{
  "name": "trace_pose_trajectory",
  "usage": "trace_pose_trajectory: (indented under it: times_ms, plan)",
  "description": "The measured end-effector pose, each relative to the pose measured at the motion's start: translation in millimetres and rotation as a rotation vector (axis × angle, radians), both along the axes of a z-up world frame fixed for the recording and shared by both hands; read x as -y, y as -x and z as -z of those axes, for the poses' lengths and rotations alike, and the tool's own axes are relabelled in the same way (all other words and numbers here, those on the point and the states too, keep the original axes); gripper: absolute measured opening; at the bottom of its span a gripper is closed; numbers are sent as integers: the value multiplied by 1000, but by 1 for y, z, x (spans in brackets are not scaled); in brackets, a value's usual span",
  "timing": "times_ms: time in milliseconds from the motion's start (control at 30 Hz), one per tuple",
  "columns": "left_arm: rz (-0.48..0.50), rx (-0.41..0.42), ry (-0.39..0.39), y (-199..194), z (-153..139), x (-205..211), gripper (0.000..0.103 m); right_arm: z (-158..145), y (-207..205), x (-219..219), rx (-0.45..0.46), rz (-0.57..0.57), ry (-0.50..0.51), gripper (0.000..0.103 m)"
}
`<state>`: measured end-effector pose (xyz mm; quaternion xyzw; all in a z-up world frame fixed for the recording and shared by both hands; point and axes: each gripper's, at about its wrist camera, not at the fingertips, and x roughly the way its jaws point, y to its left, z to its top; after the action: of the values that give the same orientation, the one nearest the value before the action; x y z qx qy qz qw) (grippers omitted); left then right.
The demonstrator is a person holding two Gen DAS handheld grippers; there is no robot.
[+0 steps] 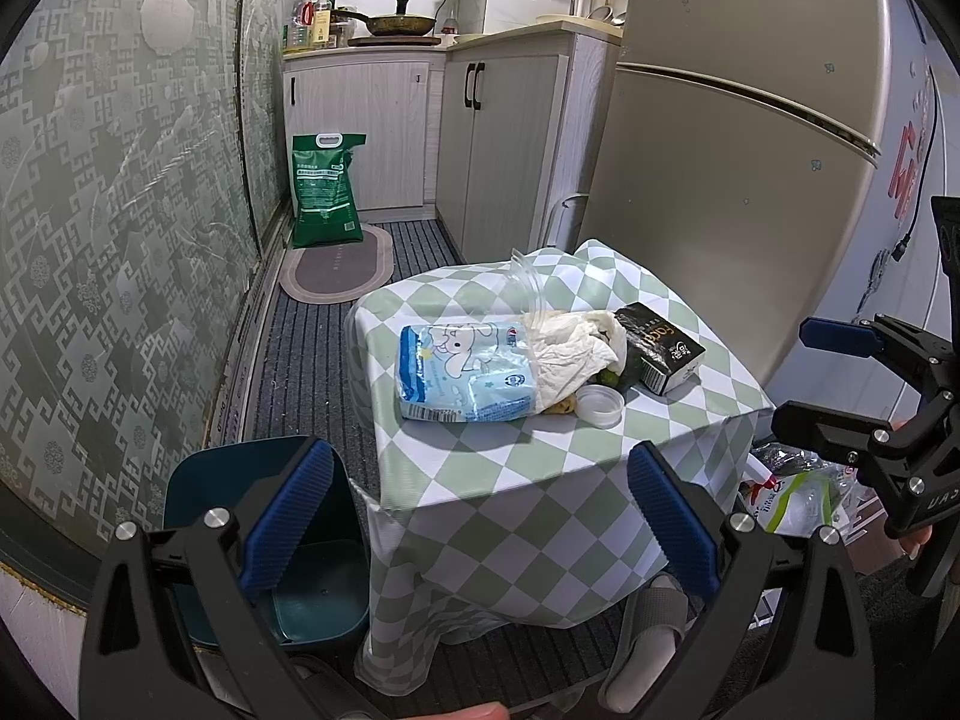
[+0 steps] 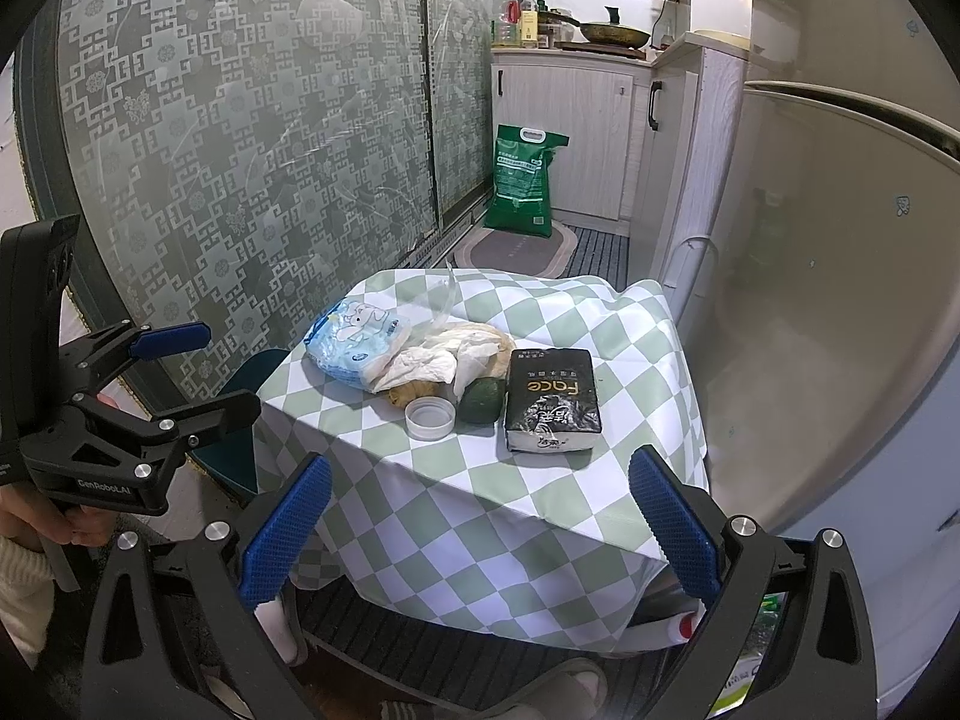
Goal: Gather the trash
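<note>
A small worktop (image 2: 540, 498) draped in a green-and-white checked cloth holds a cluster of trash near its middle: one crumpled white paper wad (image 2: 444, 360), one soft blue-and-white plastic pack (image 2: 354, 342), one round white plastic lid (image 2: 429, 417), one dark green rounded fruit (image 2: 482, 399), one black rectangular tissue pack (image 2: 552, 399) and one clear plastic cup (image 1: 528, 288). A teal bin (image 1: 312, 594) stands on the floor beside it. The left gripper (image 1: 480, 519) and right gripper (image 2: 480, 525) hover with ridged blue fingers (image 2: 288, 531) spread wide, holding nothing.
</note>
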<state>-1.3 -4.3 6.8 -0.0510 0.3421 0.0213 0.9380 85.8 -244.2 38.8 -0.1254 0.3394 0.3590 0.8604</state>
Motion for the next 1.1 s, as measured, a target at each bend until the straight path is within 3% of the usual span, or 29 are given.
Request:
trace_pose_trajectory:
  times_ms: [633,867,967,1067,1100]
  plan:
    - [-15,-1,10,1,0,-2,100,4,-2,0,-25,16,-2,100]
    - [-25,13,9,-2,1,-11,100,-10,-1,-8,-11,-9,-35,100]
    - [-7,18,14,-5,3,-12,99,-13,0,-13,-12,-27,-46,94]
    - [2,16,15,-8,6,-13,95,-16,1,-19,-9,-46,-50,91]
    - [6,9,13,-11,8,-14,86,-16,0,-21,-8,-52,-48,88]
